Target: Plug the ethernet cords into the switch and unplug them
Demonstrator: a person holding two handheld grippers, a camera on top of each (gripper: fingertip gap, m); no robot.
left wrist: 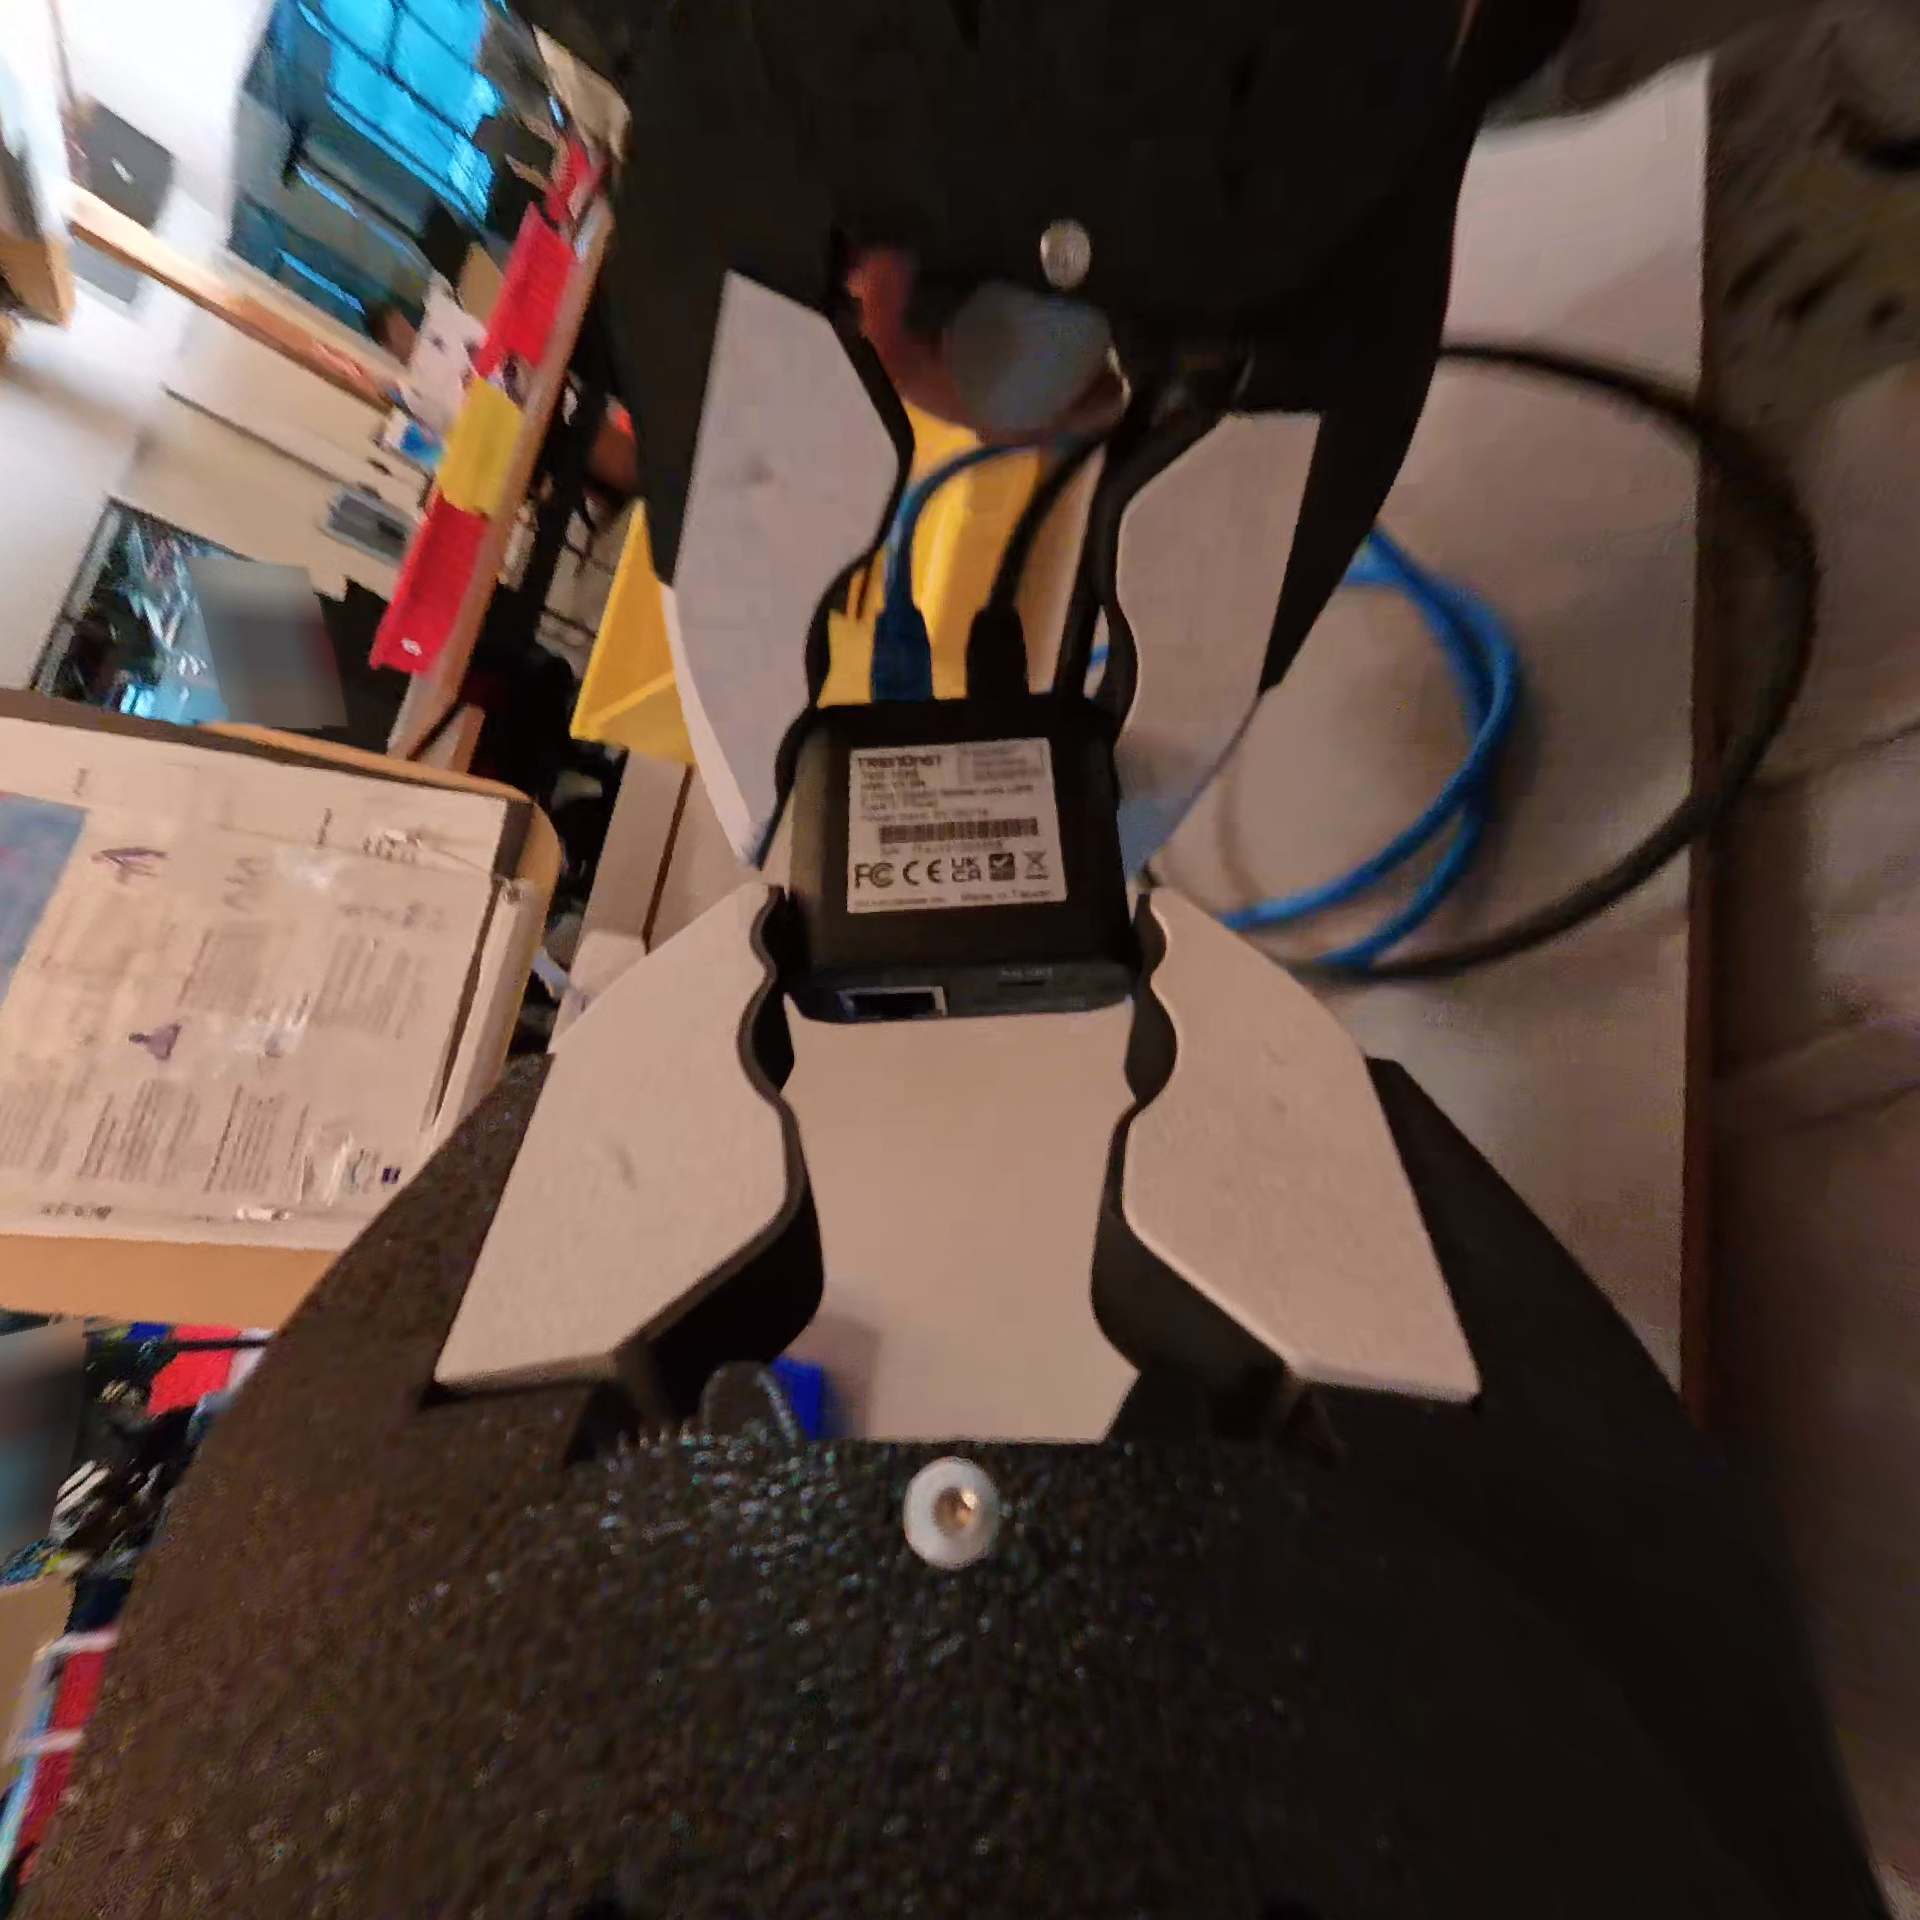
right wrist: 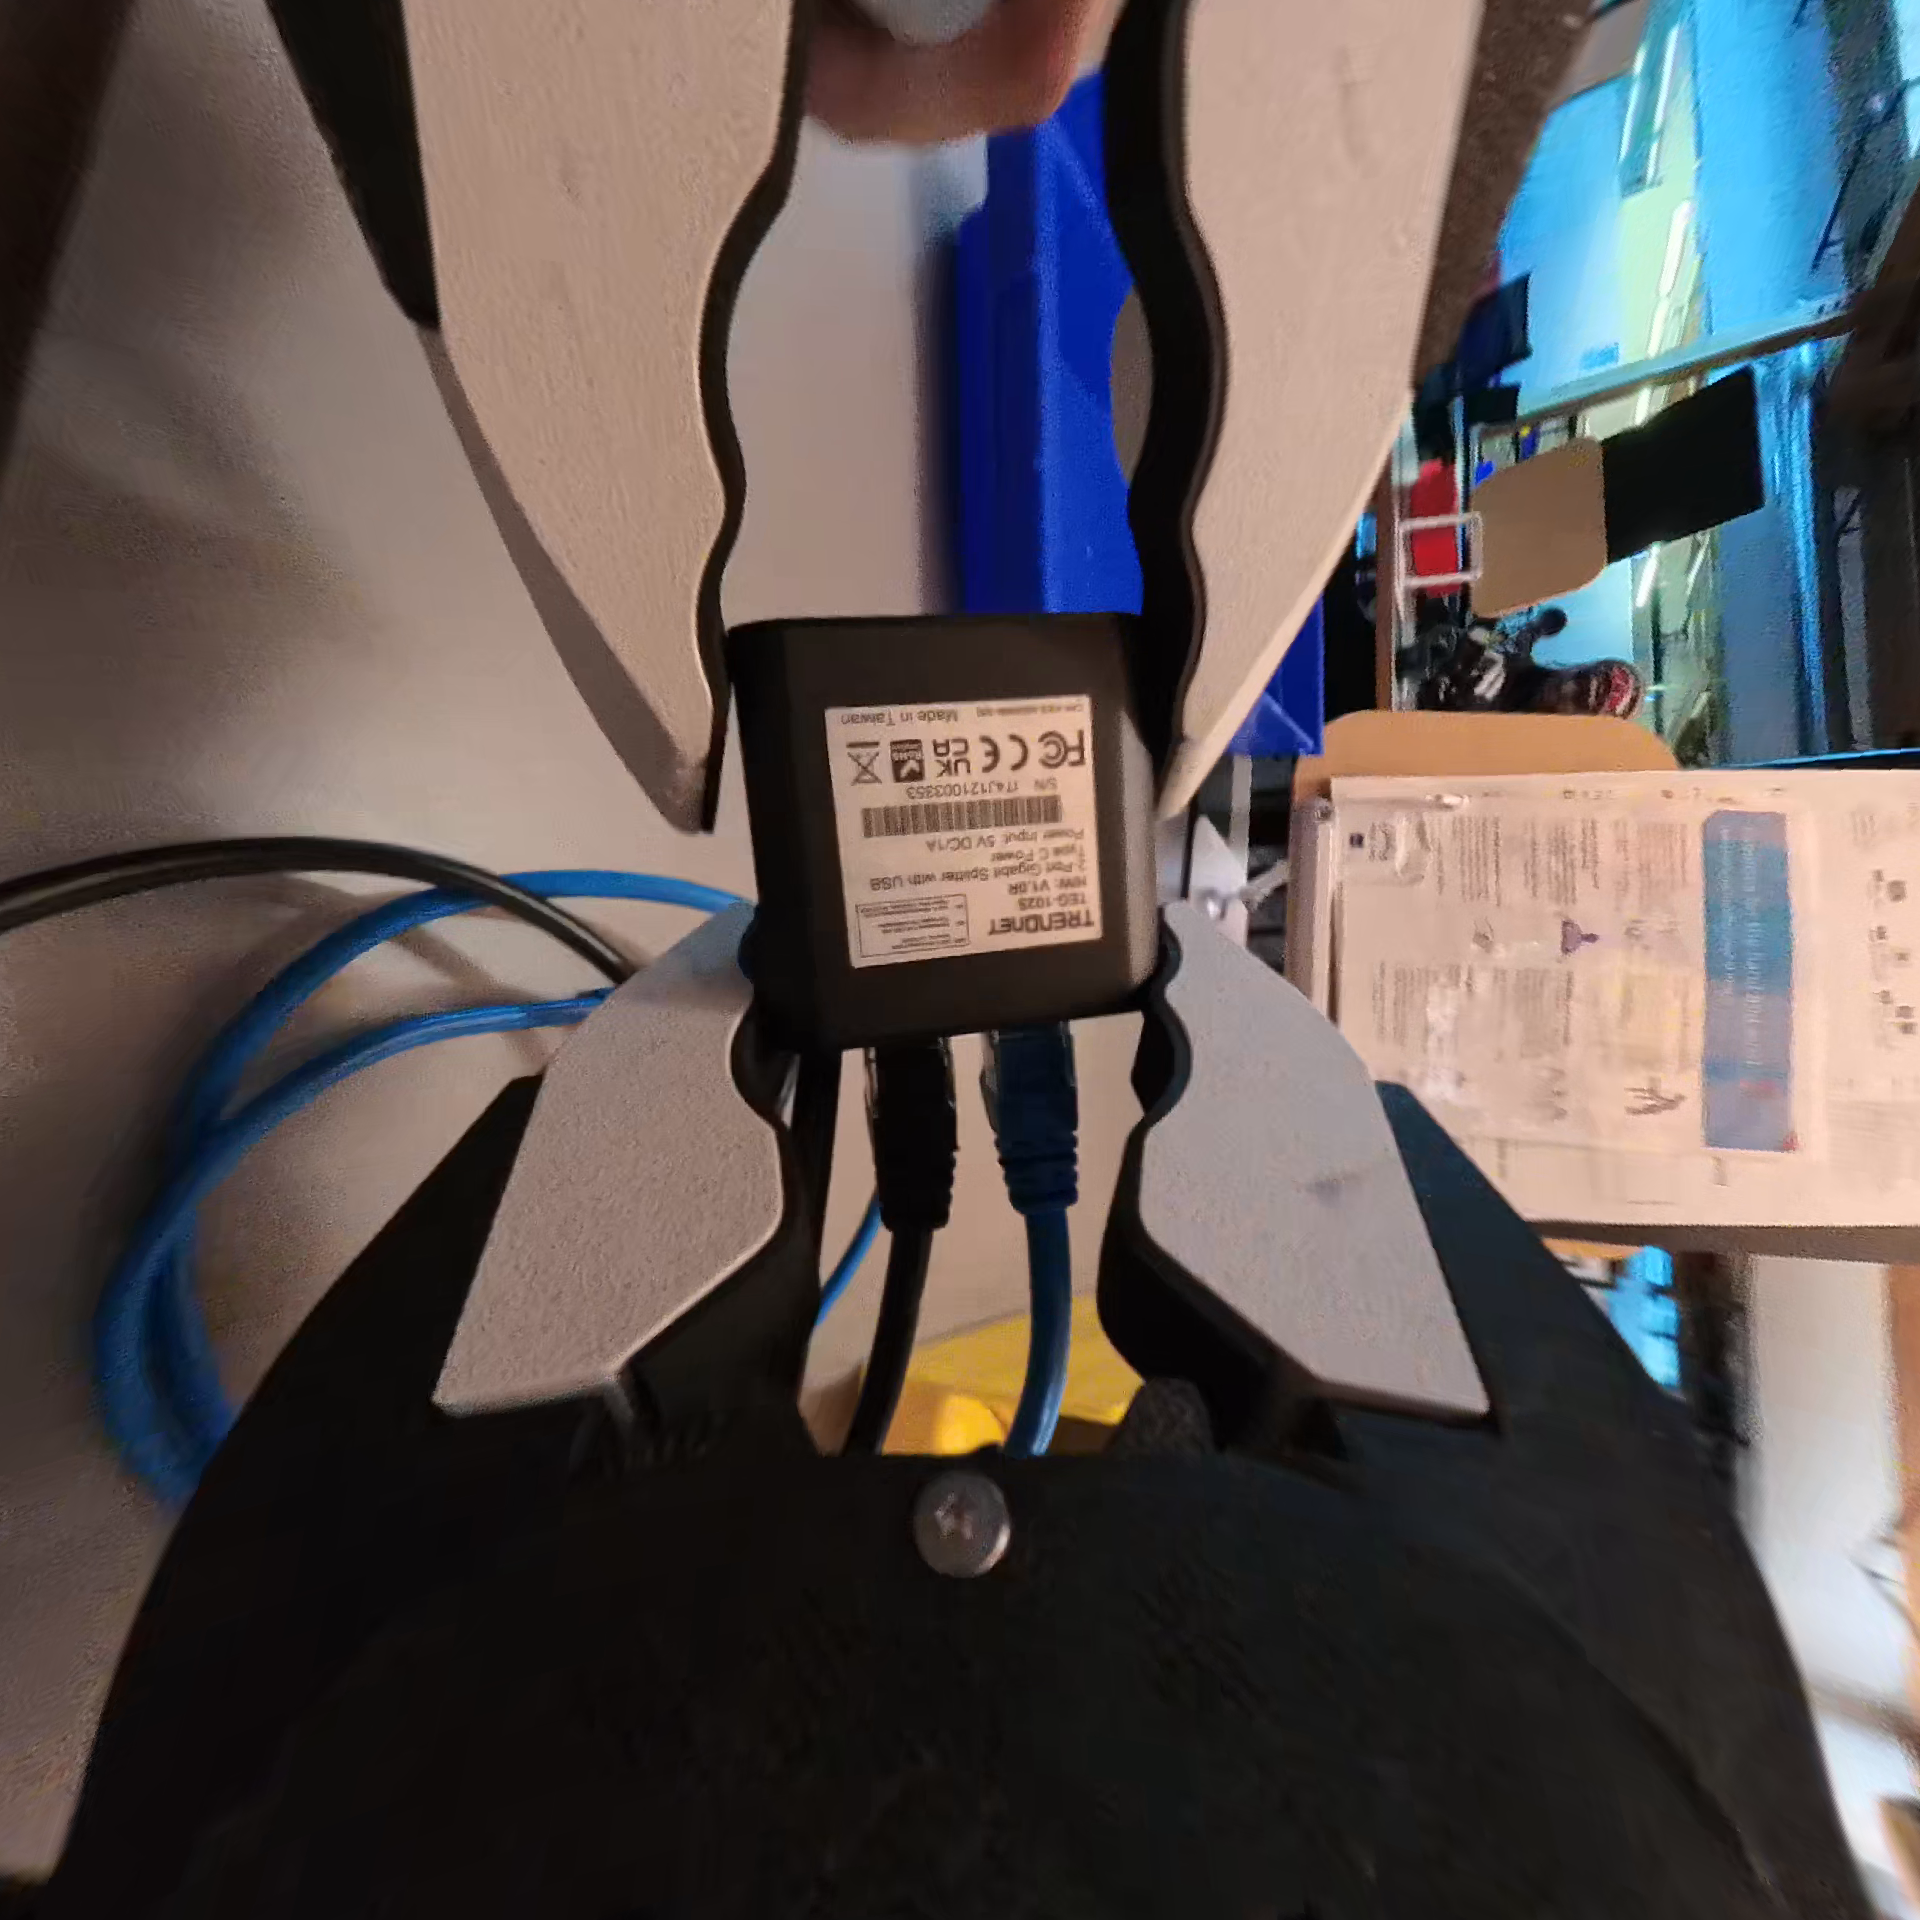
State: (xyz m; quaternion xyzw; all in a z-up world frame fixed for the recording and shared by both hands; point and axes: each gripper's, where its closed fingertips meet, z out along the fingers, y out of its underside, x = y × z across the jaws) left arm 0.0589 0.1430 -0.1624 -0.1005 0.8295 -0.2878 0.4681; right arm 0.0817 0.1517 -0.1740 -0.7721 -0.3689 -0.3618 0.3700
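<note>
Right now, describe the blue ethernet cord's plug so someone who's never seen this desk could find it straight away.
Start at the white tabletop, where the two grippers face each other around a small black switch with a white label. Two plugs sit side by side in the end nearest the right gripper. The blue plug is the coloured one; its neighbour, the black plug, matches the switch.

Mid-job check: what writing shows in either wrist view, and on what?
White sticker on the black switch: printed lines, a barcode and compliance marks; wording not copied here.
Printed sheets on the cardboard box: too blurred to read.
</note>
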